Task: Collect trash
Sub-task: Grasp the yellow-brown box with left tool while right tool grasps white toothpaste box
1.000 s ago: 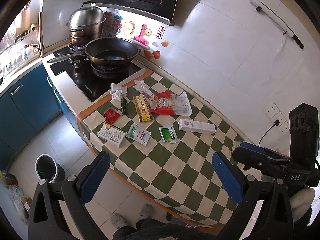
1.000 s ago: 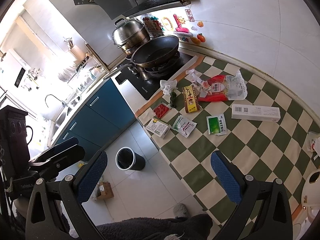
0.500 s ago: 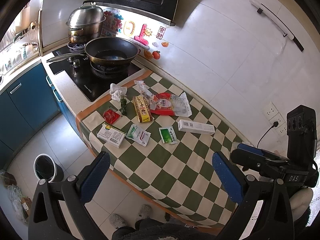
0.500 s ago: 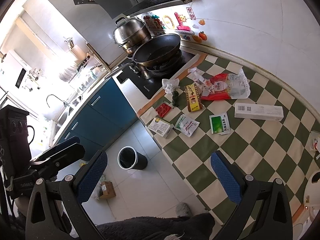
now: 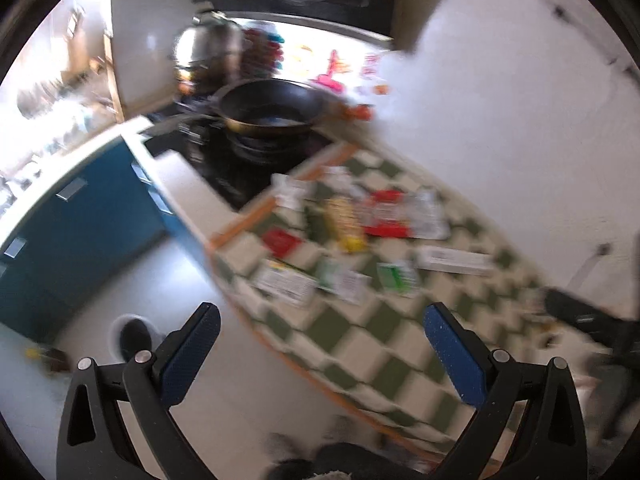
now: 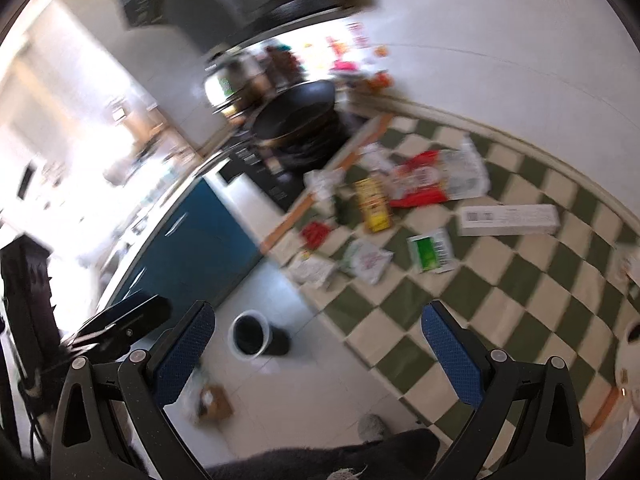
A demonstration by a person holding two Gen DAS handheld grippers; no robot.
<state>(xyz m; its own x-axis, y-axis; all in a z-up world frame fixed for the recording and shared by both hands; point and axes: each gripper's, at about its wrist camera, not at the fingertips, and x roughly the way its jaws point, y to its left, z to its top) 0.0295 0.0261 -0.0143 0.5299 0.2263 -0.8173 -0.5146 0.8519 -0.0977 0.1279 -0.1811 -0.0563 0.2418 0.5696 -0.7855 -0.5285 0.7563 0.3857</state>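
Several pieces of trash lie on the green checked tablecloth (image 6: 500, 292): a long white box (image 6: 508, 220), a green sachet (image 6: 431, 250), a red-and-clear bag (image 6: 436, 178), a yellow packet (image 6: 374, 204), a red wrapper (image 6: 316, 233) and a small box (image 6: 312, 269). The same trash shows blurred in the left wrist view, with the white box (image 5: 454, 260) and red wrapper (image 5: 281, 241). My left gripper (image 5: 320, 354) and right gripper (image 6: 318, 354) are open and empty, held high above the floor and table edge. A small bin (image 6: 251, 335) stands on the floor.
A black pan (image 6: 296, 114) and a steel pot (image 6: 232, 80) sit on the hob beyond the cloth. Blue cabinets (image 6: 192, 240) run along the left. A cardboard scrap (image 6: 214, 402) lies on the floor. The bin also shows in the left wrist view (image 5: 134, 338).
Both views have swung and gone blurred. The table and trash now sit closer and lower right in view. Both grippers stay open and empty.
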